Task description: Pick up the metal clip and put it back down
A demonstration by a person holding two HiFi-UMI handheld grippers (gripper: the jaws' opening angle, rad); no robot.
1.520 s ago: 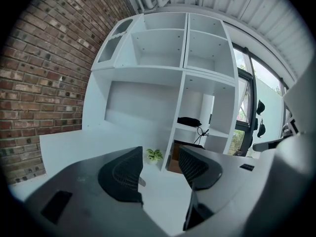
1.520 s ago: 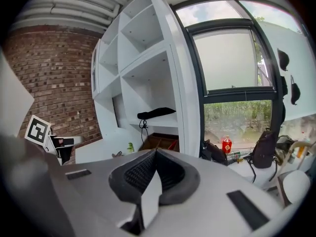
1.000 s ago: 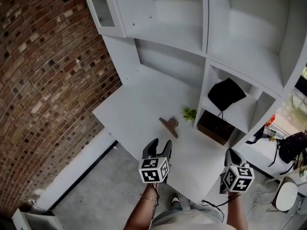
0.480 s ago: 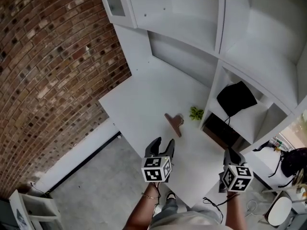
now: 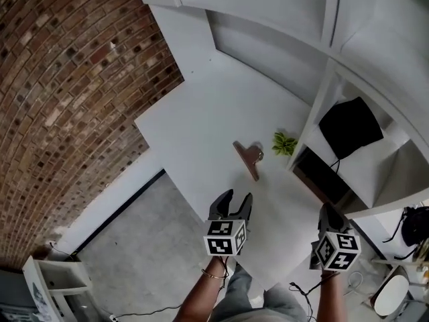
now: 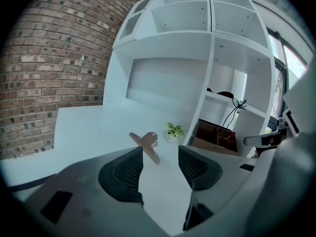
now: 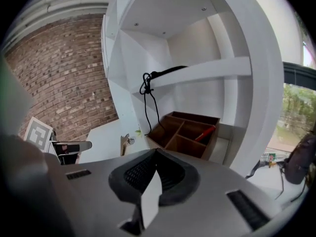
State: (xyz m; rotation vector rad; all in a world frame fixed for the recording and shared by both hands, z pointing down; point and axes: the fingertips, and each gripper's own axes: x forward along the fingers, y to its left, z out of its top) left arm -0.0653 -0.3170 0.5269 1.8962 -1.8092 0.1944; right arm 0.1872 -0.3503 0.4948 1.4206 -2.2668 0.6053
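The left tool, jaws apart, faces the metal clip.

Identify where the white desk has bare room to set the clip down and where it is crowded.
The wide patch of desk between the brick wall and the metal clip is bare. So is the strip between the clip and the open left tool. It is crowded by the shelving, where the small plant stands beside the clip.
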